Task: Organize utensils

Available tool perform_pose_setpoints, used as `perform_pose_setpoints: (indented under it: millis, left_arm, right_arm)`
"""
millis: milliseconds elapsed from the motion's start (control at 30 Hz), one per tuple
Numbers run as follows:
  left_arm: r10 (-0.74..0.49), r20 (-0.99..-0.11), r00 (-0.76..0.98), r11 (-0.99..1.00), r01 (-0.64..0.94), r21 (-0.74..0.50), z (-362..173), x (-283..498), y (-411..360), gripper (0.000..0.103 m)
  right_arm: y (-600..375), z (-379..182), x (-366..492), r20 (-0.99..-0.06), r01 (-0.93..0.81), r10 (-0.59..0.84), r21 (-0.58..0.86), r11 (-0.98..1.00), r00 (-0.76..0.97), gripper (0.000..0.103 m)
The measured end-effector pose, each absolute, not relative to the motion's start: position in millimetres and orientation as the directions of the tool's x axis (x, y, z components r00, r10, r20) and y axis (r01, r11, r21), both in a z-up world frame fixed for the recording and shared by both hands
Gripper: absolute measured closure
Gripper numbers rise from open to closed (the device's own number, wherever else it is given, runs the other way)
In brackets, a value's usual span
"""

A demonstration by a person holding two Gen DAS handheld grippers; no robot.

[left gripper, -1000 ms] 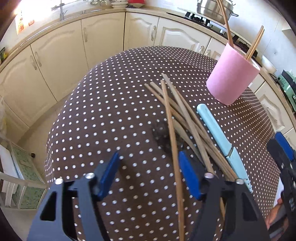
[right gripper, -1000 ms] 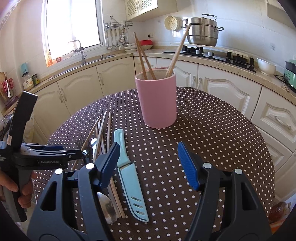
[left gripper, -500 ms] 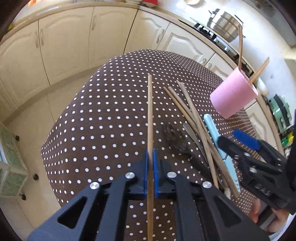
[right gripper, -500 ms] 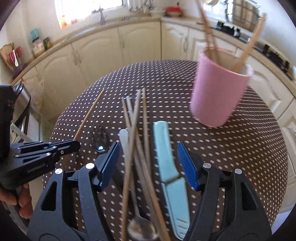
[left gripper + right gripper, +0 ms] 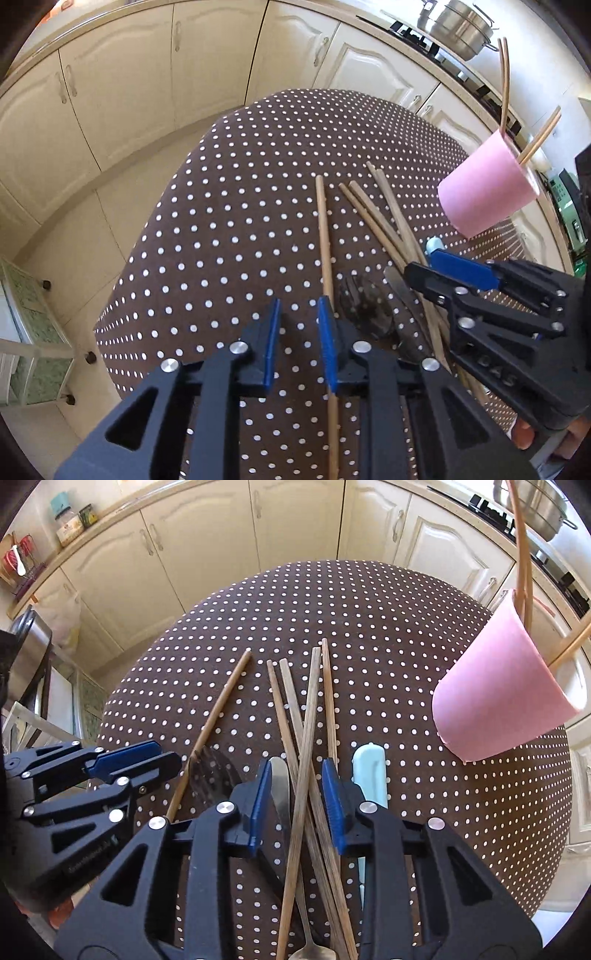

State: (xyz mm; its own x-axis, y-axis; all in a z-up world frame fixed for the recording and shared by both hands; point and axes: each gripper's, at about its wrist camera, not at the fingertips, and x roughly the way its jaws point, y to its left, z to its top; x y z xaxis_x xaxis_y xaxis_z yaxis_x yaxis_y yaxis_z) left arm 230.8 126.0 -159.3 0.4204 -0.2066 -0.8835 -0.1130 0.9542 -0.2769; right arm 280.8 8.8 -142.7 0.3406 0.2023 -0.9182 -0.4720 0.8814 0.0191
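— Half a second back my left gripper [image 5: 297,339] was pinched tight on the single chopstick [image 5: 325,251]; now its fingers stand apart and the stick lies on the dotted tablecloth [image 5: 229,206], touching the right-hand pad.

— And your right gripper [image 5: 297,801]?

— Spread, straddling the crossed chopsticks [image 5: 301,720] and a spoon handle [image 5: 279,786], nothing pinched. Its fingers have narrowed since then.

— Where's everything else?

— A pale blue knife [image 5: 370,775] lies just right of that gripper; the pink cup [image 5: 498,698], with three chopsticks in it, stands further right.
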Motion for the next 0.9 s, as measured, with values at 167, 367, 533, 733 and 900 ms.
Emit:
perform_pose_setpoints:
  millis: [167,367,533,733,900]
  left_arm:
    - [-0.218,-0.881,0.419,0.958,-0.082,-0.276,-154.9,232.7,121.5,0.074]
    - [-0.194,-0.897,0.397,0.973,-0.041,-0.229,-163.9,241.1,108.0,0.074]
    - [-0.191,-0.899,0.395,0.977,-0.013,-0.213,-165.9,247.0,105.4,0.077]
    - [-0.219,-0.895,0.389,0.97,-0.008,-0.241,-166.9,241.6,112.9,0.084]
    - [-0.236,-0.9,0.366,0.97,0.033,-0.242,-166.0,234.1,106.4,0.083]
  right_arm:
    - [13.6,-143.5,295.4,-0.934,-0.467,0.184,0.021,0.884,0.307,0.078]
    - [20.1,-151.6,302.8,-0.942,-0.466,0.169,0.016,0.885,0.289,0.088]
    - [20.6,-155.8,307.8,-0.945,-0.473,0.168,0.017,0.881,0.279,0.089]
    - [20.1,-156.9,311.6,-0.947,-0.477,0.165,0.015,0.879,0.275,0.09]
    - [22.8,-156.2,310.4,-0.948,-0.482,0.163,0.01,0.876,0.275,0.09]
